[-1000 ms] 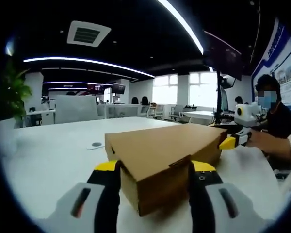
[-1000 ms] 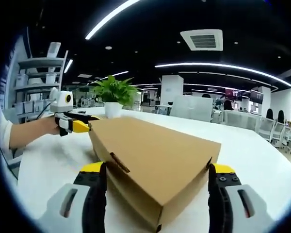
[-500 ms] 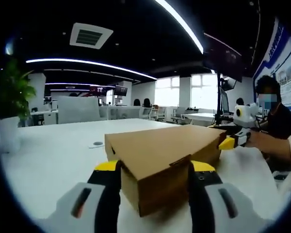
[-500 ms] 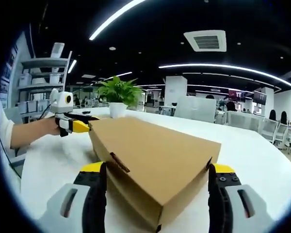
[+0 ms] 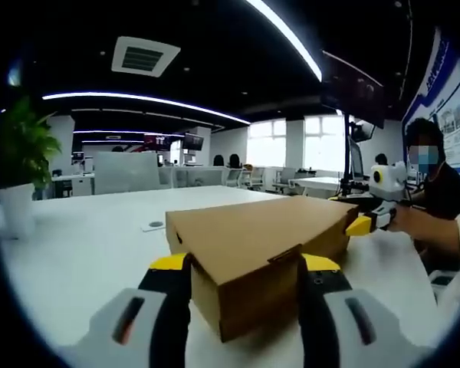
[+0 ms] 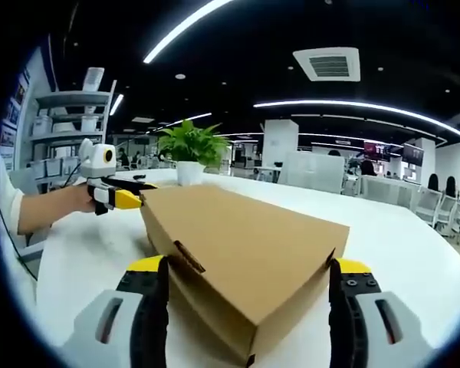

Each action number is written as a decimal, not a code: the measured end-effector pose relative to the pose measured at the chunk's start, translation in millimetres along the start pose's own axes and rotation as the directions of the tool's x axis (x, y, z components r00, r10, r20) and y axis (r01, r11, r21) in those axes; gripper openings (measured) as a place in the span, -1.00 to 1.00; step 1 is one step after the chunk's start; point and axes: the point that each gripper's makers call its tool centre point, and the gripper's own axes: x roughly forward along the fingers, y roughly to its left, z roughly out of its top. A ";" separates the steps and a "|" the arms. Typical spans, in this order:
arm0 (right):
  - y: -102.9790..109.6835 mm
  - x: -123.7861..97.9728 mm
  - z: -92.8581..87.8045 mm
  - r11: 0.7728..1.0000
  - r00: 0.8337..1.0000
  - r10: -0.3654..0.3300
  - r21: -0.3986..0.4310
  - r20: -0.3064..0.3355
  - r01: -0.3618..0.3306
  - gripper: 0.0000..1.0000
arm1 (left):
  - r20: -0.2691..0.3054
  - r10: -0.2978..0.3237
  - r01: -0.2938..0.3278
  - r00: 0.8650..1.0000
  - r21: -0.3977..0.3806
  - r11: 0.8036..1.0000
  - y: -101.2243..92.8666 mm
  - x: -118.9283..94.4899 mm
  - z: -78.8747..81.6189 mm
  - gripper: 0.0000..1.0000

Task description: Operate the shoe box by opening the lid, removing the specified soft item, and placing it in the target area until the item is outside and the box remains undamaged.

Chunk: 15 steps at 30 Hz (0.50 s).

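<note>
Up close in the left gripper view, the left gripper (image 5: 244, 264) had its jaws spread around the near corner of the shoe box (image 5: 261, 234); whether the pads touched the cardboard could not be told. The box sat closed on the white table (image 5: 84, 245), lid tab tucked at the front edge. At its far end the right gripper (image 5: 366, 223) came in from the right, yellow tip against the box corner, with a person (image 5: 432, 178) seated beyond.

In the right gripper view, the right gripper (image 6: 245, 264) stood wide open too, jaws flanking the shoe box (image 6: 245, 245) at its near end. Further along, the left gripper (image 6: 119, 198) met the far corner, a hand (image 6: 69, 203) behind it. Beyond that stood a potted plant (image 6: 190, 149), and a shelf unit (image 6: 61, 134) was at the far left.
</note>
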 end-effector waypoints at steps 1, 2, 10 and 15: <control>0.2 -0.2 0.0 1.000 1.000 0.001 0.000 0.000 -0.001 0.76 | 0.000 0.001 -0.001 1.000 0.000 1.000 -0.3 -0.3 0.0 0.12; 1.7 -1.7 0.0 1.000 1.000 0.005 -0.001 0.000 -0.005 0.76 | 0.002 0.005 -0.005 1.000 -0.003 1.000 -1.5 -1.6 -0.1 0.12; 3.5 -3.1 -0.2 1.000 1.000 0.020 -0.003 0.001 -0.020 0.76 | 0.001 0.020 -0.020 1.000 -0.002 1.000 -5.1 -6.7 -0.8 0.11; 4.2 -4.0 -0.3 1.000 1.000 0.027 -0.003 0.011 -0.027 0.76 | -0.001 0.025 -0.025 1.000 -0.003 1.000 -7.0 -9.0 -1.3 0.11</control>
